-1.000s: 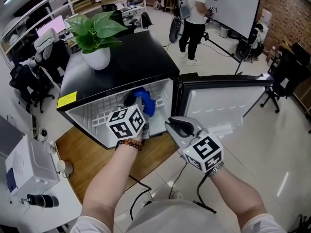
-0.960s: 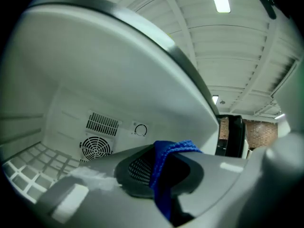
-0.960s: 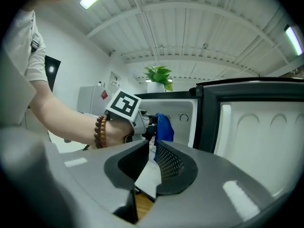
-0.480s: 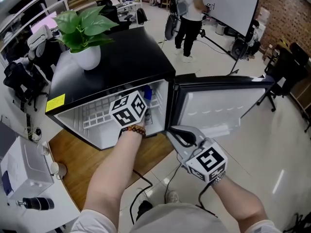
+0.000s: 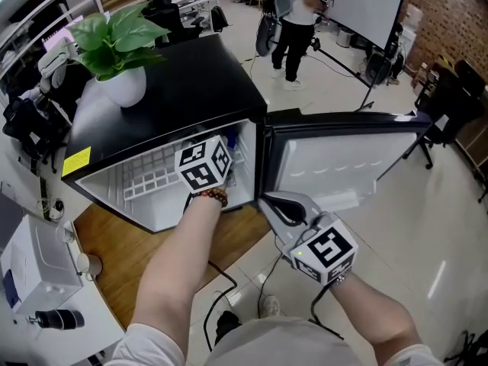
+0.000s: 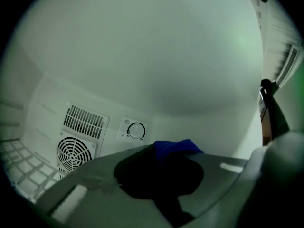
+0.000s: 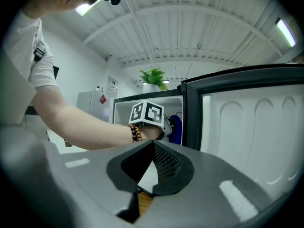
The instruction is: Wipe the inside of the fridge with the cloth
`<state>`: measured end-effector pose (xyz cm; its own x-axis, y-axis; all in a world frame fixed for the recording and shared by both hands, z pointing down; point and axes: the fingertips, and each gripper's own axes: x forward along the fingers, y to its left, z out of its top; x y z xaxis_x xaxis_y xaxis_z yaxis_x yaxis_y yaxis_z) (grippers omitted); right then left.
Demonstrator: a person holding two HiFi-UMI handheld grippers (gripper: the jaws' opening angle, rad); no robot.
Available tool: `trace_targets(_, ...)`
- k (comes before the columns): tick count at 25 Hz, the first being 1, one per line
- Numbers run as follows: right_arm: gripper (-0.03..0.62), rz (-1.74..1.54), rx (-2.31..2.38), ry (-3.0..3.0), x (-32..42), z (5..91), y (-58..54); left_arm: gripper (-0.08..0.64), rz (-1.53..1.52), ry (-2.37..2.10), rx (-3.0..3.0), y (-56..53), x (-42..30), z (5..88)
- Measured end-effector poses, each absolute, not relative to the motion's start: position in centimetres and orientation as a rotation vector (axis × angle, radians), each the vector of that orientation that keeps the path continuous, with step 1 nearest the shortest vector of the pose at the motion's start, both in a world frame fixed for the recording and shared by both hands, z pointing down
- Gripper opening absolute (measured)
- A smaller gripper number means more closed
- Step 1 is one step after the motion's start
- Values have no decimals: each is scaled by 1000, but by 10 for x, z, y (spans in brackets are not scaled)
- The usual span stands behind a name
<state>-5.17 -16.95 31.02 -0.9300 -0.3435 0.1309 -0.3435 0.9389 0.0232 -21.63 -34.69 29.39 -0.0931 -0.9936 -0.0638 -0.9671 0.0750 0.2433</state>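
Note:
A small black fridge (image 5: 183, 90) stands with its door (image 5: 343, 166) swung open to the right. My left gripper (image 6: 164, 156) reaches level into the white interior and is shut on a blue cloth (image 6: 175, 147). Its marker cube (image 5: 202, 166) shows at the fridge mouth. In the right gripper view the cloth (image 7: 175, 128) hangs by the right inner wall. My right gripper (image 5: 264, 200) waits outside, low in front of the hinge edge. Its jaws have just been closing and are now shut with nothing between them.
A potted plant (image 5: 114, 40) stands on the fridge top. Inside are a white wire shelf (image 5: 149, 178), a fan grille (image 6: 73, 151) and a dial (image 6: 136, 130). A person (image 5: 293, 21) stands behind. Cables (image 5: 221, 296) lie on the floor. A white machine (image 5: 34, 269) sits at the left.
My left gripper has pushed further into the fridge with the cloth, which is now mostly hidden in the head view. The right gripper's jaws have closed; that hand stayed put.

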Motion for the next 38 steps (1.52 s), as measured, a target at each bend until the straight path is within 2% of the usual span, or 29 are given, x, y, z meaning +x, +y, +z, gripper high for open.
trace_targets(19,3,39,343,-2743,-76,330,-183,17,-280,-2199,2159,-362,-195,288)
trace_targets(38,3,73,274,-2656,-76,354,-166,15,-317,-2111,2257,-318,-157,279)
